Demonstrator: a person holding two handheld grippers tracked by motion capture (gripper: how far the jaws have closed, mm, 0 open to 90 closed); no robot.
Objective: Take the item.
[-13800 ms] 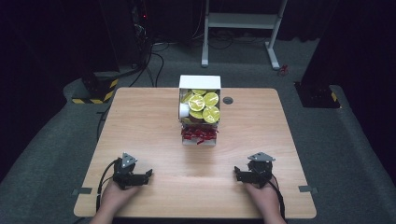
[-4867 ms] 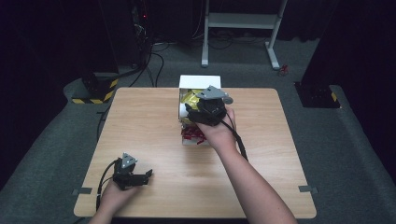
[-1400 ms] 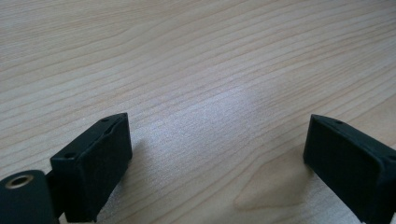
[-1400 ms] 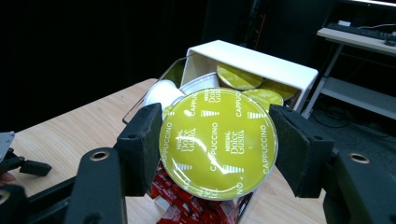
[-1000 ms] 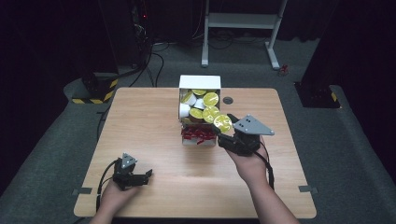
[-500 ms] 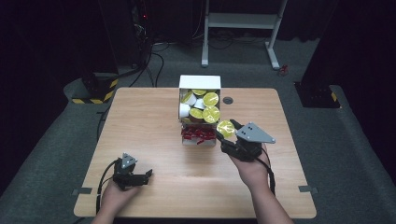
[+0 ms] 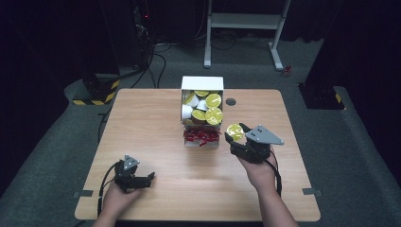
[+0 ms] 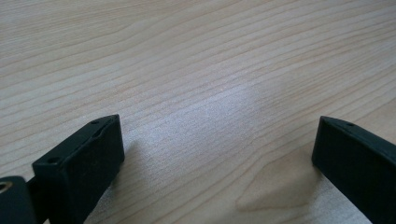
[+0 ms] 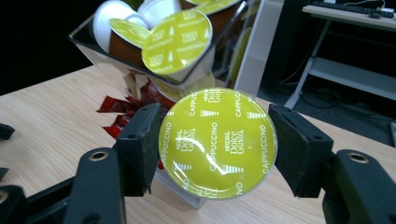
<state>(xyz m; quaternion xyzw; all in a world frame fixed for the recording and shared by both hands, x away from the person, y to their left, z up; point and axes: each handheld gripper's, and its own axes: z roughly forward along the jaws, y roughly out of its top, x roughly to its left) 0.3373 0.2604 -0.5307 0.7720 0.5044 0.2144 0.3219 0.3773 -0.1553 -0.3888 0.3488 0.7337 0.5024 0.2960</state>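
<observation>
Right tongs (image 7: pixel 235 133): closed on a coffee capsule (image 9: pixel 217 142), one jaw on each side of it, held just right of the box and above the table; the grey plate on top faces up.
Coffee capsule: round, with a yellow-green foil lid printed "Dolce Gusto Cappuccino"; the lid faces the right gripper view's camera. In the high view it sits at the tip of the right tongs (image 7: pixel 234 132).
Left tongs (image 7: pixel 147 178): resting low on the near left of the table, jaws spread wide with only bare wood between them.
Box (image 7: pixel 202 84): white, at the far middle of the table, holding a heap of capsules (image 7: pixel 213 100) with yellow-green lids, a few showing white or brown sides.
Red pieces (image 7: pixel 201 135): a small cluster just near of the heap; I cannot tell what they are.
Table (image 7: pixel 156 123): light wood, with a small dark round fitting (image 7: pixel 230 101) right of the box.
</observation>
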